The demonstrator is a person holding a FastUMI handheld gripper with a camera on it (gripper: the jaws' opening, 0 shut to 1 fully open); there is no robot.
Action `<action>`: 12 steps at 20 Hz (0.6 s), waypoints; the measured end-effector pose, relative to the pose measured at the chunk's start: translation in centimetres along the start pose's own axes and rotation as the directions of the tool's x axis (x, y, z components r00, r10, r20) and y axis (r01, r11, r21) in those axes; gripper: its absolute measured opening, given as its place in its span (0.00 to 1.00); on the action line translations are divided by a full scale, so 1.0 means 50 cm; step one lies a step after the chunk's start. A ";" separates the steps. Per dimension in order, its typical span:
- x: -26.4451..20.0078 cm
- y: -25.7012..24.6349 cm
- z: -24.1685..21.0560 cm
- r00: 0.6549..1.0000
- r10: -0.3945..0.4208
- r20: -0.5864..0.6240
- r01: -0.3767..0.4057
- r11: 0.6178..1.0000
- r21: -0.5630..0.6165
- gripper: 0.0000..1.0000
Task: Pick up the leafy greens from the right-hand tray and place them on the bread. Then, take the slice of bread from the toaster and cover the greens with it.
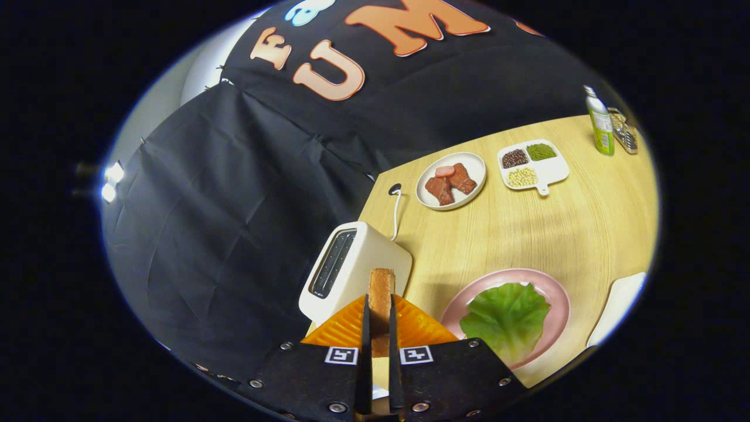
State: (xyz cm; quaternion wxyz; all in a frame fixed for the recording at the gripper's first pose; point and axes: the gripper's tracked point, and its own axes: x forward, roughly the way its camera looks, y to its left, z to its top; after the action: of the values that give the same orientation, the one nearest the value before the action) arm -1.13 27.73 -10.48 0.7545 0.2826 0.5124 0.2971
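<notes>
My gripper [379, 302] is shut on a toasted slice of bread [381, 284], held edge-on between both fingers with its top sticking out past the tips. Just beyond and left of the slice stands the white toaster [357, 264], its slot empty and dark. To the right of my fingers a pink plate [556, 293] lies on the wooden table [556, 234]. A green lettuce leaf [507, 319] is spread over it. Whatever lies under the leaf is hidden.
A white tray [621, 305] sits to the right of the pink plate. Farther back are a white plate [477, 167] of meat pieces, a divided dish [554, 170] of beans, a green bottle [600, 123] and a metal grater [624, 132]. The toaster's cord [397, 211] runs back across the table.
</notes>
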 end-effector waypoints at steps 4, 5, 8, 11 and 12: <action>-0.017 -0.065 -0.010 0.999 -0.037 0.034 0.036 0.999 0.032 0.12; -0.019 -0.085 -0.012 0.998 -0.048 0.044 0.047 0.998 0.044 0.12; -0.022 -0.138 -0.028 0.996 -0.068 0.049 0.063 0.993 0.097 0.11; -0.020 -0.191 -0.058 0.997 -0.062 0.044 0.053 0.982 0.183 0.11; -0.018 -0.210 -0.066 0.997 -0.069 0.046 0.058 0.976 0.210 0.12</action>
State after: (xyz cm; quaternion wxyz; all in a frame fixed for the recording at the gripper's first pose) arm -2.84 20.51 -18.63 0.7433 0.3515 0.5291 0.2100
